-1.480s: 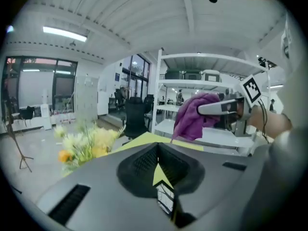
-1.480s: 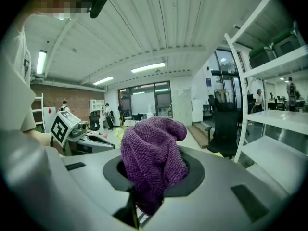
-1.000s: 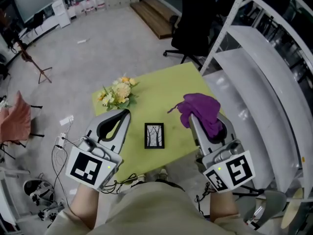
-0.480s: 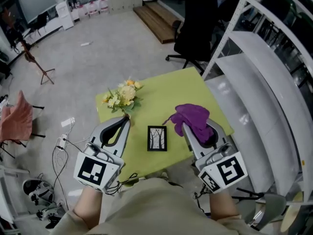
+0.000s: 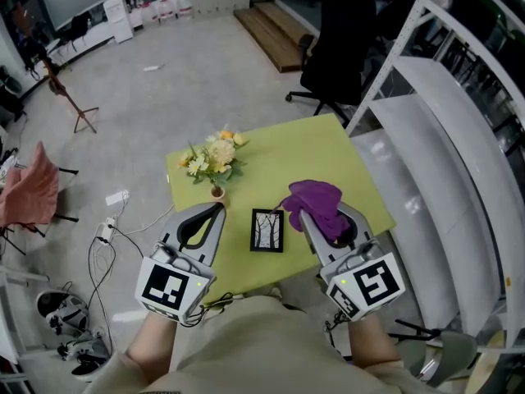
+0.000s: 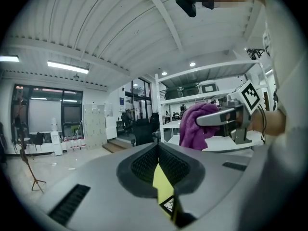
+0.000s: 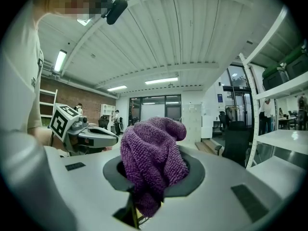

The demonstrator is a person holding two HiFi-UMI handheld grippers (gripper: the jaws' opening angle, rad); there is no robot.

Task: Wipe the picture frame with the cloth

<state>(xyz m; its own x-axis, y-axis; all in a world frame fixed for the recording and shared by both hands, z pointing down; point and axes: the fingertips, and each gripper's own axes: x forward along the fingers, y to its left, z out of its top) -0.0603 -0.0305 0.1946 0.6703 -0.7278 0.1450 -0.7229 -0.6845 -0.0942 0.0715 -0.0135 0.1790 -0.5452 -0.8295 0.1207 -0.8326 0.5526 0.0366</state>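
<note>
The right gripper (image 5: 311, 217) is clenched on the purple cloth (image 5: 317, 200). The bunched cloth covers its fingertips in the head view and fills the gap between the jaws in the right gripper view. The left gripper (image 5: 216, 209) holds nothing, and its jaws meet at the tips. Through the thin slit between them, the left gripper view shows only a strip of green table and one corner of the picture frame (image 5: 267, 230).

The frame lies flat on the table (image 5: 287, 150), close to the near edge and between the two grippers, apart from the left one. The cloth hangs just beside its upper right corner, and I cannot tell whether they touch. The grippers and the person's body hide the near table edge.

A bunch of flowers (image 5: 212, 156) sits toward the far left corner, and the far right part of the table is bare. White shelving (image 5: 443, 138) stands just beside the table's right edge, with a black office chair (image 5: 336, 39) beyond the far corner
</note>
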